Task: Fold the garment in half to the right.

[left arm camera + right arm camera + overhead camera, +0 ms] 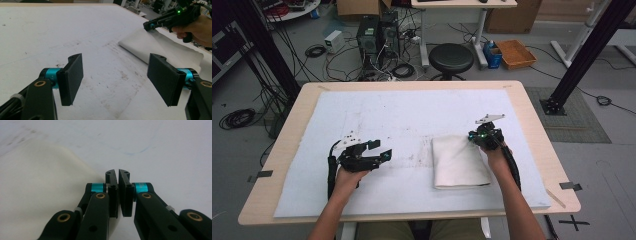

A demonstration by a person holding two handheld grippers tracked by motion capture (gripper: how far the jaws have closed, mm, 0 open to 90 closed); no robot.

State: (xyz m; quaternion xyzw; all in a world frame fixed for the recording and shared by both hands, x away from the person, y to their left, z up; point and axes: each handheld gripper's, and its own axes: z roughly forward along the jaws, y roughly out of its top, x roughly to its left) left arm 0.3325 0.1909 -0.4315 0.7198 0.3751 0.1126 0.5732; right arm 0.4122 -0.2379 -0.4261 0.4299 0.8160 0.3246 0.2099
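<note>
White cloth (459,162), folded into a neat rectangle, lies flat on the pale mat (412,120) to the right of the table's middle, its far right corner just at your right gripper (477,135). From the high view you can see that gripper resting at that corner with its grey plate on top, but not how its jaws stand; your right gripper view settles that: the two black jaws are pressed together with only a sliver of gap, and nothing shows between them, while the cloth (37,185) spreads off to their left and the tip sits at its edge. Whether the jaws touch the cloth cannot be told. Your left gripper (379,152) lies well apart from the cloth, on the left half of the mat, pointing toward it. Its own view shows the jaws wide apart over bare, scuffed mat (50,30), with the cloth (160,45) and your other hand (197,27) beyond. Past the wooden table (522,100), the high view alone takes in a black stool (452,57), cables and an orange crate (515,53).
</note>
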